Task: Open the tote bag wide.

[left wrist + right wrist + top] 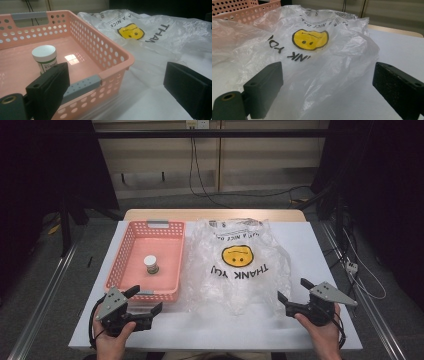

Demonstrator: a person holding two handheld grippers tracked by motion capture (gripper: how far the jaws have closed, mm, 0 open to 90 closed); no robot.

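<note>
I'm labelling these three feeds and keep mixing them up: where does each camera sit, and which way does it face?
High view: above the person's side of the table, looking forward and down; both hands, left gripper and right gripper show.
Left gripper view: rides the left gripper, facing the pink basket with its small jar; own black jaws open.
Right gripper view: rides the right gripper, facing the plastic bag; own jaws open.
Shared: bag and basket appear in all three.

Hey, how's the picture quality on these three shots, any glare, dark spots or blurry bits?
High view: the room around the table is nearly black and the picture is soft. Left gripper view: a bright window-shaped glare on the pink basket floor beside the small jar; the near jaws are blurred. Right gripper view: the plastic bag is evenly lit, with the background out of focus.
</note>
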